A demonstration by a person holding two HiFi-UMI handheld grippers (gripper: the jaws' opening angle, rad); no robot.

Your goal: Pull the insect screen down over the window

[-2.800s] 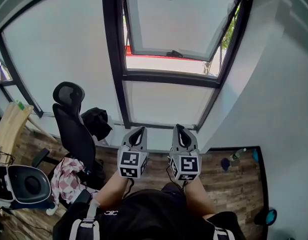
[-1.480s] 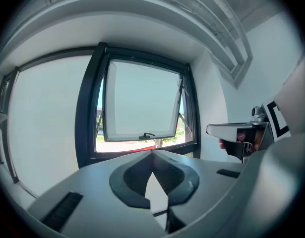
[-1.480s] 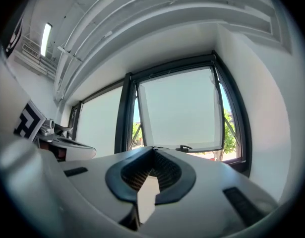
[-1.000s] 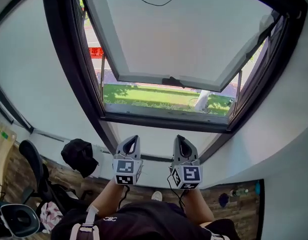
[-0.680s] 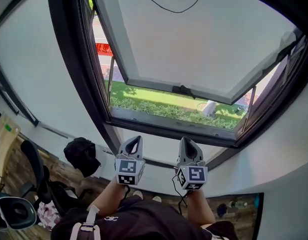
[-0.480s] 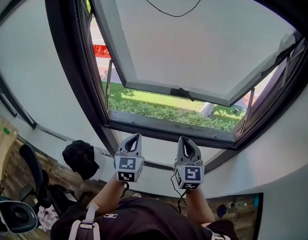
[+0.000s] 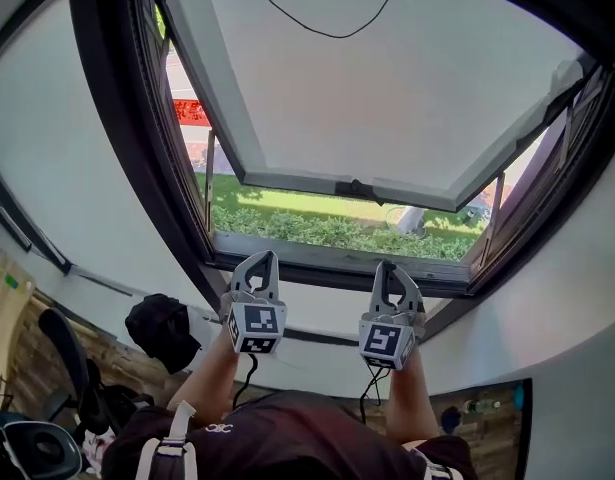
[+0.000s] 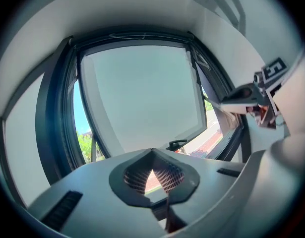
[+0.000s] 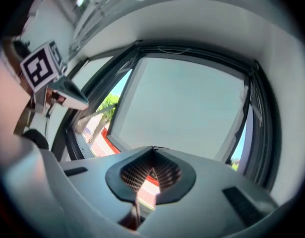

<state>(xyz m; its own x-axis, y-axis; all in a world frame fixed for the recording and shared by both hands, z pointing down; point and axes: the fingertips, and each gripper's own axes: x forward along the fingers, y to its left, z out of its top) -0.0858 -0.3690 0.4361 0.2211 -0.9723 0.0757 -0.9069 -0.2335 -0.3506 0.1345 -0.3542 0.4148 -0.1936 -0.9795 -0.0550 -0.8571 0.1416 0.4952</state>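
— Look at the left gripper and the right gripper: both pinched tight, jaws together, nothing between them, touching nothing. That's my worry. Reach up like that and they'd only knock against the pull, not catch it.
— They'd have to part first. And the insect screen?
— It's not over the opening at all. I'd guess it's rolled up at the top of the window frame, above what I can see. Only a thin cord loops down there.
— The open pane swings outward, well beyond the grippers.
— Yes. And if one side gets ahead of the other on a high reach, the screen could come down crooked and jam, I'd say.
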